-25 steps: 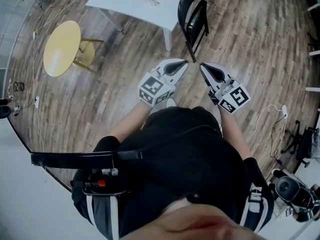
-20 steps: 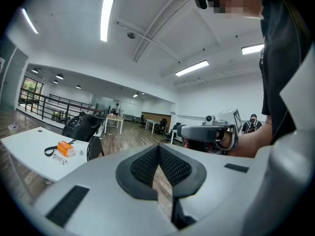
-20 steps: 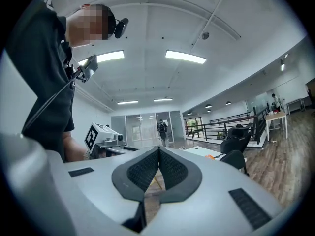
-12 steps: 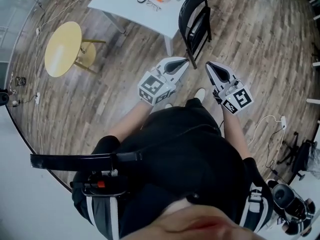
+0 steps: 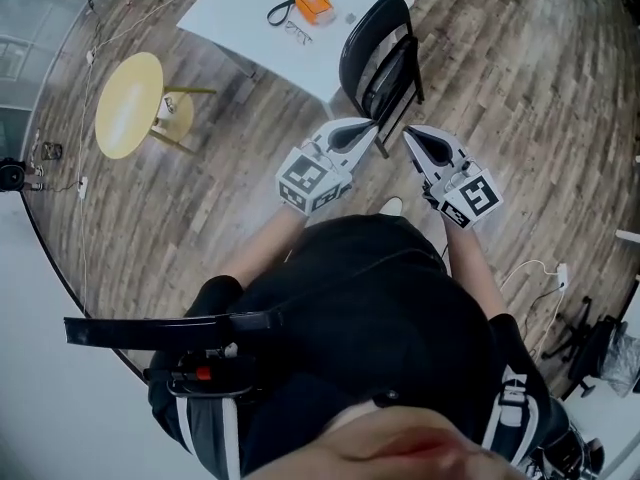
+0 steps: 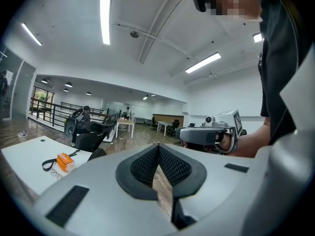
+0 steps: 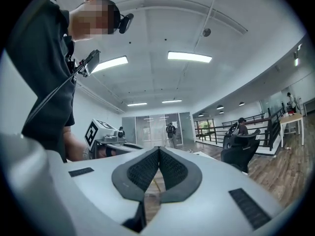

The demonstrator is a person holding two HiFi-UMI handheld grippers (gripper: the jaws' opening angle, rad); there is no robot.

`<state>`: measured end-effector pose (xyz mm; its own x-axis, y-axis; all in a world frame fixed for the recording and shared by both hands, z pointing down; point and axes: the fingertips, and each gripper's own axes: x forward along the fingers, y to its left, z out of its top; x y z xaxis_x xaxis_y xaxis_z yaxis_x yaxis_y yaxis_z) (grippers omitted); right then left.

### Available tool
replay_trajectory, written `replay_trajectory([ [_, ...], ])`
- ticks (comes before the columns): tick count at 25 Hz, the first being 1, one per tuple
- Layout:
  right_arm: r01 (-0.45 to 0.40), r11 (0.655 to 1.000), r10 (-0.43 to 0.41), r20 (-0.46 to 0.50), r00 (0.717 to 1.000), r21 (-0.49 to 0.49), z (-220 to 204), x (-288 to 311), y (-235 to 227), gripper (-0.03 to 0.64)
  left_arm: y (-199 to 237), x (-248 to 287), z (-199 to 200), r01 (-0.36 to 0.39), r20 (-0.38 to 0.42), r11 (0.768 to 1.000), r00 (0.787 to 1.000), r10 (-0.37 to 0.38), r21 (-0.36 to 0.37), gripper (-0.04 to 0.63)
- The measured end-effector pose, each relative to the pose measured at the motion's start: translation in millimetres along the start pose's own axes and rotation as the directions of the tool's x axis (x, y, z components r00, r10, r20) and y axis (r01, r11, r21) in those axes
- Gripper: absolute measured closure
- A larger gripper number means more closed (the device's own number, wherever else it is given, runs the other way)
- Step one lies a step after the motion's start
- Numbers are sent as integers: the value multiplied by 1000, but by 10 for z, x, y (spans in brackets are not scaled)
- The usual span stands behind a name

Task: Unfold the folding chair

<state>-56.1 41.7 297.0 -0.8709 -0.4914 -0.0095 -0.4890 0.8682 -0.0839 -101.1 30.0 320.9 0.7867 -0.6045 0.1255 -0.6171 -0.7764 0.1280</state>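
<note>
Black folding chair (image 5: 398, 56) nearer than before, left hand-held gripper (image 5: 371, 126) and right hand-held gripper (image 5: 406, 132) both pressed together

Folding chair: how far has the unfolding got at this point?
Nothing is done: the folding chair stands folded beside the white table. In hand: the left gripper and right gripper, both shut and empty, are close to its lower frame. Left: grasp and open it.

Head view looks down on left gripper (image 5: 372, 126) and right gripper (image 5: 407, 132); their views cross.
</note>
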Motion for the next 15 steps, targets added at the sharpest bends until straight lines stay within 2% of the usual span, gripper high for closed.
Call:
replay_trajectory([
  [8, -72, 997, 72, 1, 997, 22, 58, -105, -563, 609, 88, 599, 75, -66, -15, 998, 998, 65, -12, 591],
  [15, -60, 997, 60, 1, 998, 48, -10, 16, -848, 609, 251, 795, 60, -65, -40, 998, 997, 65, -16, 591],
])
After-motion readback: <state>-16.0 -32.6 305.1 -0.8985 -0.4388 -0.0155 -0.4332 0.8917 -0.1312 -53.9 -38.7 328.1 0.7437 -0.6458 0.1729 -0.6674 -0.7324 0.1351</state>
